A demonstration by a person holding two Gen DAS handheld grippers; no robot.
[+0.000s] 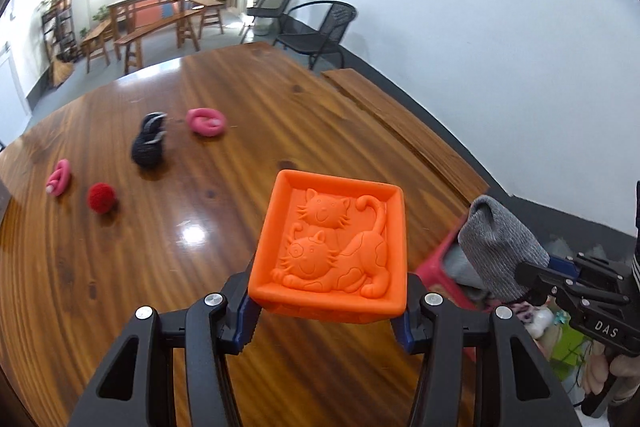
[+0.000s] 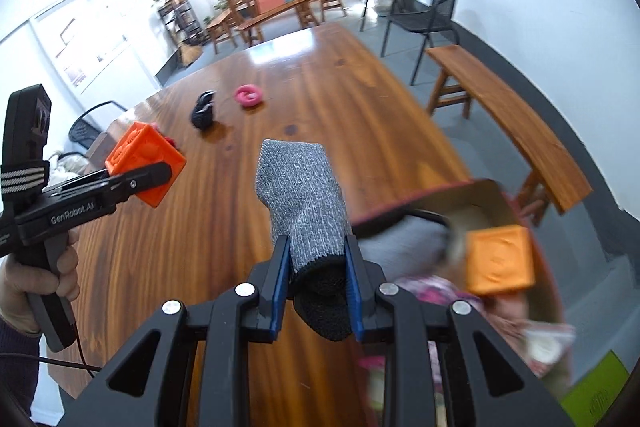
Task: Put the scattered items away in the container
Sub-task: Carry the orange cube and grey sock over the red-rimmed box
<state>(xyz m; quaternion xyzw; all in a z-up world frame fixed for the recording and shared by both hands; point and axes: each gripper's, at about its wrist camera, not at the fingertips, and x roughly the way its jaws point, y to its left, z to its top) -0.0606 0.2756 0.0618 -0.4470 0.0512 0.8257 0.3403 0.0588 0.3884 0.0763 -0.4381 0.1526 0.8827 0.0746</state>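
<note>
The container [image 2: 496,199] lies low and to the right of both claws, at the tabletop's [image 2: 320,115] near right corner; the right claw [image 2: 318,287] is the nearer one and hangs just beside its rim, clamped on a grey sock [image 2: 300,195] that stands upright from the pads; the left claw [image 1: 328,303] is clamped on an orange cat block [image 1: 332,243] and must cross further right. An orange cube [image 2: 500,259] already lies inside. Behind, well apart, wait a black sock [image 1: 149,143], two pink rings [image 1: 206,121] and a red ball [image 1: 101,197]; I judge that nothing blocks the way.
</note>
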